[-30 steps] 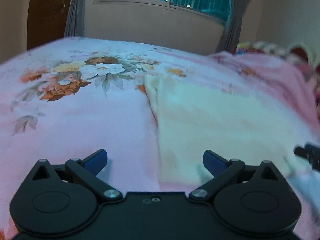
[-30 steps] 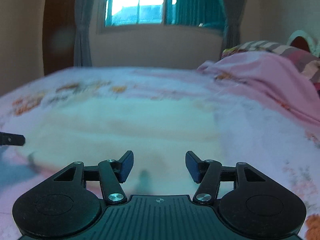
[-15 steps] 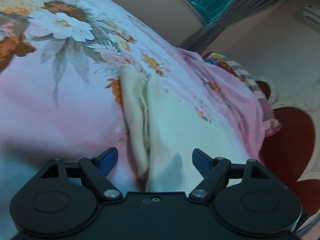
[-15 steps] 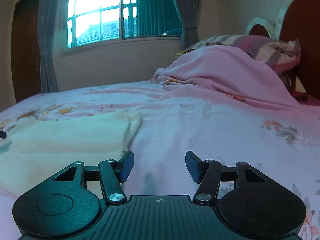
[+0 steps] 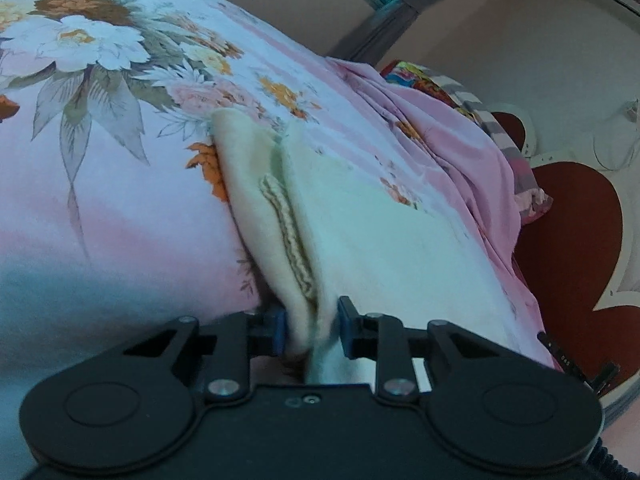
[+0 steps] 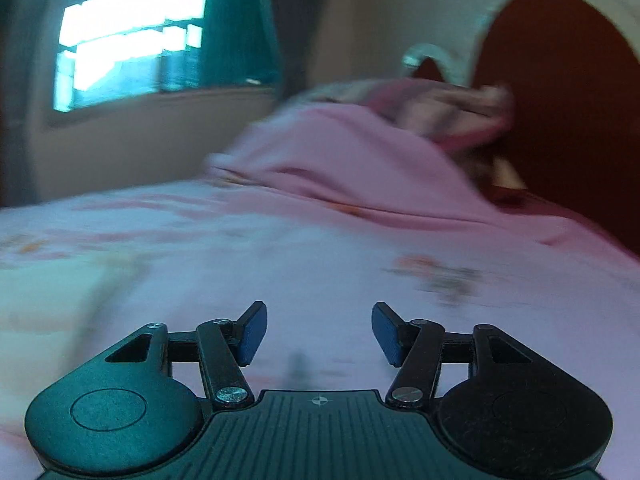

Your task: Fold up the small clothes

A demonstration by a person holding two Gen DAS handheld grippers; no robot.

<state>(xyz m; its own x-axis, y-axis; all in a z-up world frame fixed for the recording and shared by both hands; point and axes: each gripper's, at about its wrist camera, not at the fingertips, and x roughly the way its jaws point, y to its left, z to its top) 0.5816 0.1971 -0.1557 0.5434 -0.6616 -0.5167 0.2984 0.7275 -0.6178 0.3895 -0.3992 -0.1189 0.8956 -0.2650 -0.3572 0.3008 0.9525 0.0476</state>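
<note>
- Cream-yellow garment point(image 5: 360, 216), plain — a ribbed band in beige and tan stripes along its inner fold.
- Pale pink bedsheet point(image 5: 120, 208), printed with large white, orange and brown flowers and grey-green leaves.
- Solid pink blanket point(image 6: 340, 152), heaped, dotted with small orange flowers in the left wrist view.
- Striped pillow point(image 5: 496, 120) in grey, white and pink.
- Dark red headboard point(image 6: 568, 92) edged in cream.
- Black left gripper point(image 5: 312, 330) and black right gripper point(image 6: 319, 330) — blue pads point(image 6: 251, 334) on the fingertips.
- Teal curtain point(image 6: 236, 32) beside a bright window.
</note>
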